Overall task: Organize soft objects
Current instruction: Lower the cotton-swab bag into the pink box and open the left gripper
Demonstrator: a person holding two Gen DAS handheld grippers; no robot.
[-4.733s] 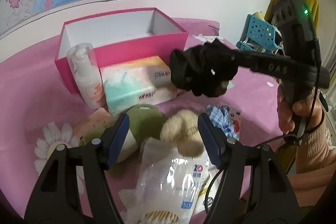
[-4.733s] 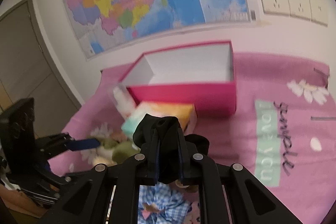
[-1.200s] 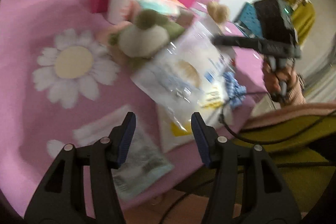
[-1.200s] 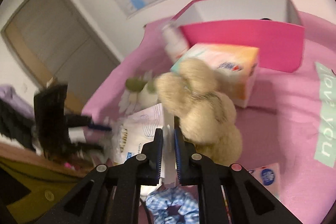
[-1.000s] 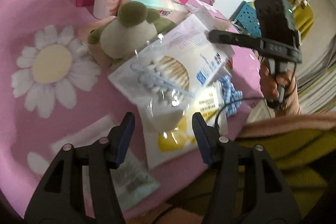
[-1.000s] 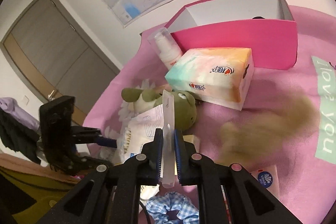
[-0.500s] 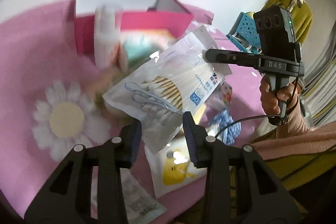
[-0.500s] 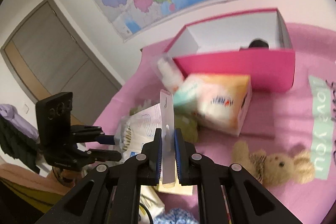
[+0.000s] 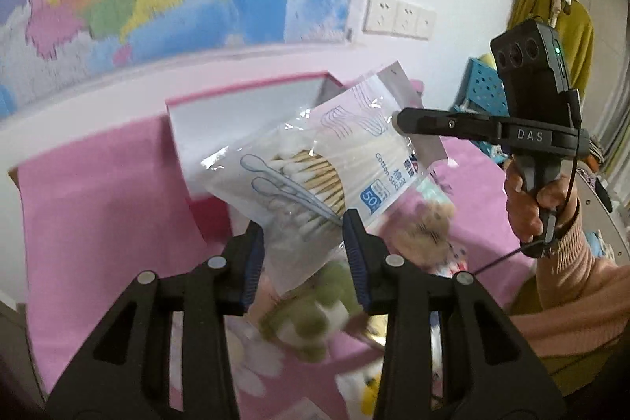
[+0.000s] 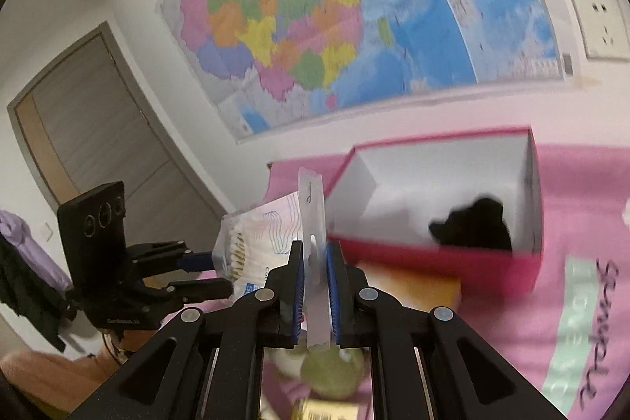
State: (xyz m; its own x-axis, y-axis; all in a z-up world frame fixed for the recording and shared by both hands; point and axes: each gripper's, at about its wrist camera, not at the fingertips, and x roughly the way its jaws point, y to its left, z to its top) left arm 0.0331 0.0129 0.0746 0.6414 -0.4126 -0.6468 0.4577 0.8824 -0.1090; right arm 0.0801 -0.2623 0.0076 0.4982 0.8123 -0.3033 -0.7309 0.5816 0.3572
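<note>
A clear bag of cotton swabs hangs in the air between my two grippers. My left gripper is shut on the bag's lower end, with both blue pads against the plastic. My right gripper is shut on the bag's flat top flap; in the left wrist view it comes in from the right, held by a hand. Beyond stands the open pink box with a black scrunchie inside. A beige plush and a green plush lie below on the pink cloth.
A tissue box lies blurred in front of the pink box. A yellow packet lies near the table's front edge. A map and wall sockets are on the wall behind; a blue basket stands at the right.
Both grippers have risen and lifted the swab bag off the cloth. My left jaws closed onto its lower end. The beige plush fell away from the right gripper onto the cloth.
</note>
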